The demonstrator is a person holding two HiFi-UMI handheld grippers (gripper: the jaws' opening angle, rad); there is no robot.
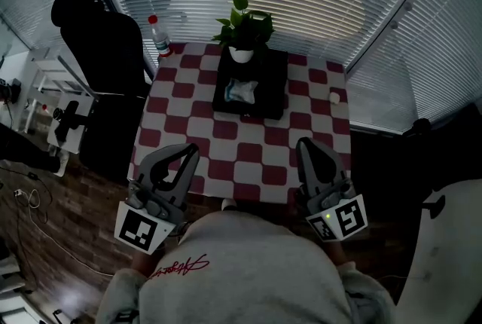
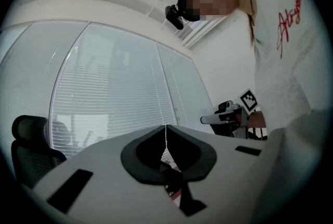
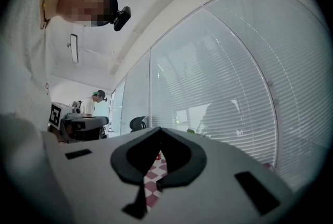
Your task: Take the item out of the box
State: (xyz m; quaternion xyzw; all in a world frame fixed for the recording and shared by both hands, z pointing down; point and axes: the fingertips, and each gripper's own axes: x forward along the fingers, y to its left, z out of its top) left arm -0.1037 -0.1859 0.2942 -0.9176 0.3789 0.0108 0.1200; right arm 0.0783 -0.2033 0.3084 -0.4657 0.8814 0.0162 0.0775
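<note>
The item (image 1: 242,91) lay inside the dark, low box (image 1: 276,89) at the upper centre of the head view, a pale bluish, crumpled-looking bundle. It was too small to tell whether it was cloth or a packet. By my reading nothing of the job was done: the reach, the grasp and the lift-out were all left.

At lower left, the left hand-held gripper (image 1: 190,151) hung over the near edge of the red-and-white checkered bench (image 1: 226,153). Its jaws were pressed together with nothing between them, well apart from the box. A bottle (image 1: 160,36) stood at the bench's far left corner.

In the middle, the item sat roughly central in the box, clear of the walls, with a potted plant (image 1: 242,25) at the box's far edge. The item looked soft and light, likely easy to pinch.

At lower right, the right hand-held gripper (image 1: 305,143) matched its partner: jaws closed tight, empty, at the near edge. Either one would have to open before a grasp.
</note>
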